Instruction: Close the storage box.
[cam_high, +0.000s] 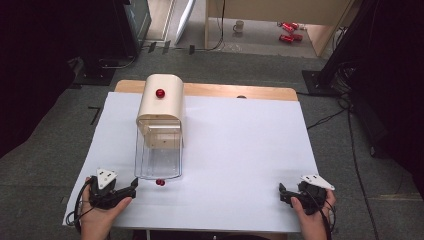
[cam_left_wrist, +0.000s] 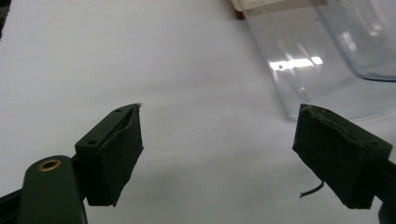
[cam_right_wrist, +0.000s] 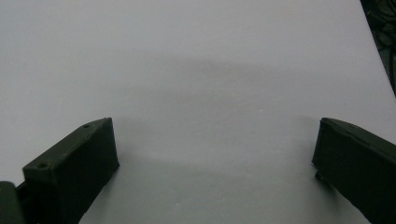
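A table covered with a white sheet (cam_high: 240, 150) was seen from above, with a person's two hands resting at its near edge, each holding a black two-jaw gripper.

On the left half of the sheet stood a cream-coloured box (cam_high: 161, 100) with a rounded top and a small red knob (cam_high: 160, 93) on it. A clear plastic drawer (cam_high: 159, 155) was pulled out from its front toward the person. The drawer looked empty; through its walls only the white sheet showed. A second small red knob (cam_high: 160, 182) sat at the drawer's near end, touching its front wall.

The left gripper (cam_high: 134, 183) lay on the sheet just beside the drawer's near left corner, pointing toward the red knob on the drawer front but apart from it. In the left gripper view, its jaws were spread wide with nothing between them, and the clear drawer (cam_left_wrist: 322, 60) lay ahead to the right.

The right gripper (cam_high: 281, 192) rested well apart from the box, near the table's right corner. In the right gripper view, its jaws were also spread wide over bare white sheet (cam_right_wrist: 201, 93), pinching nothing.
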